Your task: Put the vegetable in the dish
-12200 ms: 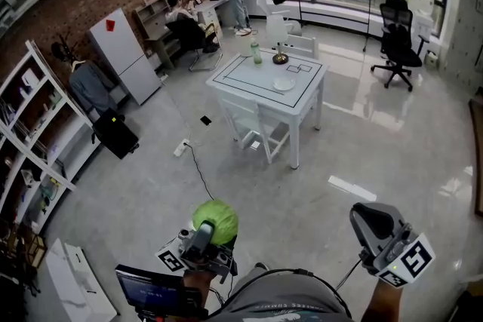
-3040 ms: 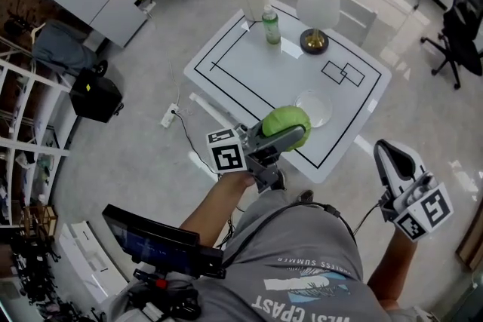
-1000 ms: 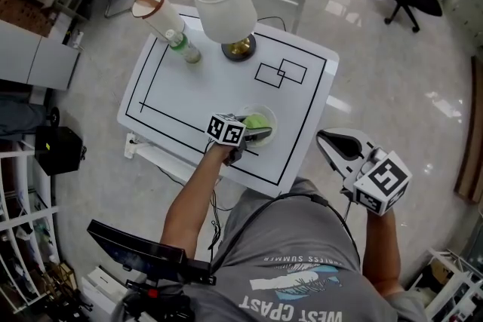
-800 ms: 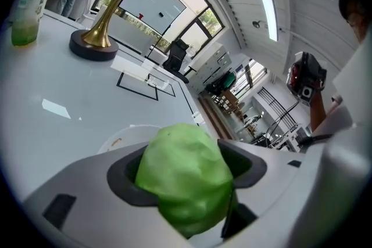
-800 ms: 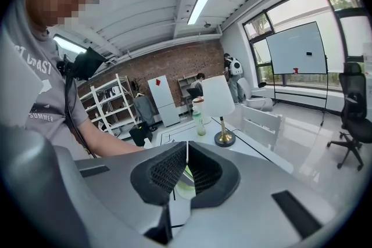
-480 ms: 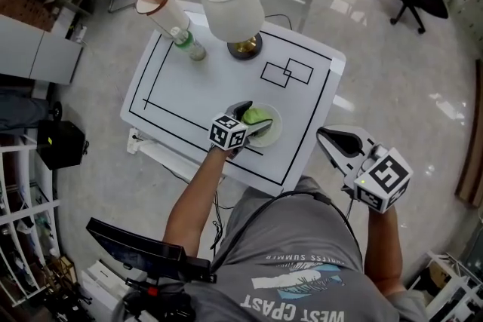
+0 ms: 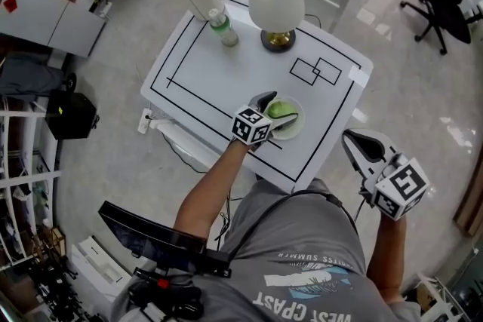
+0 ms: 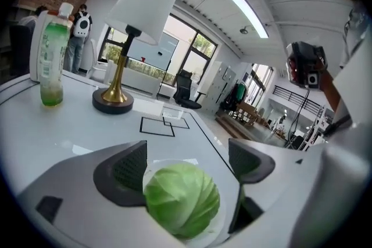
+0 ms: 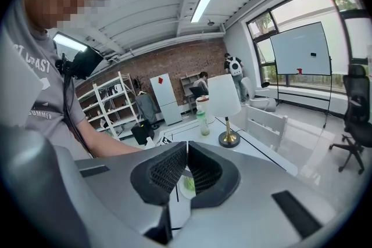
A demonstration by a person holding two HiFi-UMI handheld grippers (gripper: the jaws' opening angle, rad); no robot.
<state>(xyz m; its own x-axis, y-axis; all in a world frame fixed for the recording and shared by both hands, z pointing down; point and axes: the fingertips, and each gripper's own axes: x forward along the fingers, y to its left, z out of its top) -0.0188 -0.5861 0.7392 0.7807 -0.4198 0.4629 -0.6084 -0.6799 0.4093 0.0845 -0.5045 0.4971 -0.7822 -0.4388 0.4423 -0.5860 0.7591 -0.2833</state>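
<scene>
Head view: the cabbage sits in the dish at frame centre, near the table edge, with the left gripper straddling it; a careless pull-back could shove the dish toward that edge. Left gripper view: jaws are opening around the cabbage at lower centre, clear on the right side, but the left pad looks very close, so a skewed retreat could roll the round head out. Right gripper view: the right gripper has its jaws closed and empty, too far off to steady anything.
</scene>
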